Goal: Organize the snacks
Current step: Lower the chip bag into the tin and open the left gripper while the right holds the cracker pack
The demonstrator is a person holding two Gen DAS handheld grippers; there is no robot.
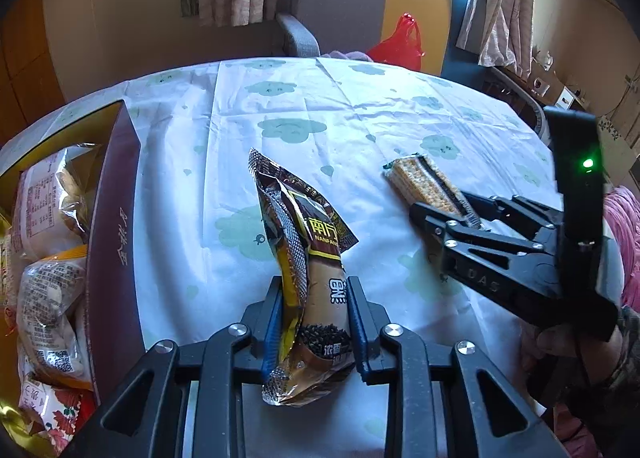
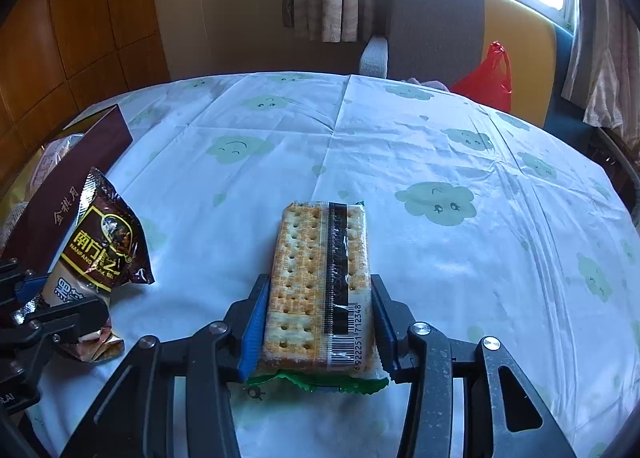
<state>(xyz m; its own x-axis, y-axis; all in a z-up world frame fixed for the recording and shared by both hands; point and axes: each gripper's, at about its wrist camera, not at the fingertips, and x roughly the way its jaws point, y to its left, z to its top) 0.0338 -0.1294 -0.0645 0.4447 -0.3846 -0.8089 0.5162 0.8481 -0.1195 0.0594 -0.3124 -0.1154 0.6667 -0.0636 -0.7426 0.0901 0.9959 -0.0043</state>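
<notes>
My left gripper (image 1: 314, 290) is shut on a brown and gold sesame snack packet (image 1: 304, 254), held above the table. The packet also shows at the left of the right wrist view (image 2: 104, 250). My right gripper (image 2: 318, 294) is shut on a clear cracker pack (image 2: 320, 278) with a green end seal and a barcode strip. The cracker pack also shows in the left wrist view (image 1: 430, 183), with the right gripper (image 1: 444, 217) on it. A dark red box (image 1: 114, 225) at the left holds several wrapped snacks (image 1: 48, 282).
The round table (image 2: 400, 145) has a white cloth with green cloud faces. A grey and yellow chair (image 2: 460, 25) stands behind it with a red plastic bag (image 2: 488, 77) on the seat. Curtains and a window are at the back.
</notes>
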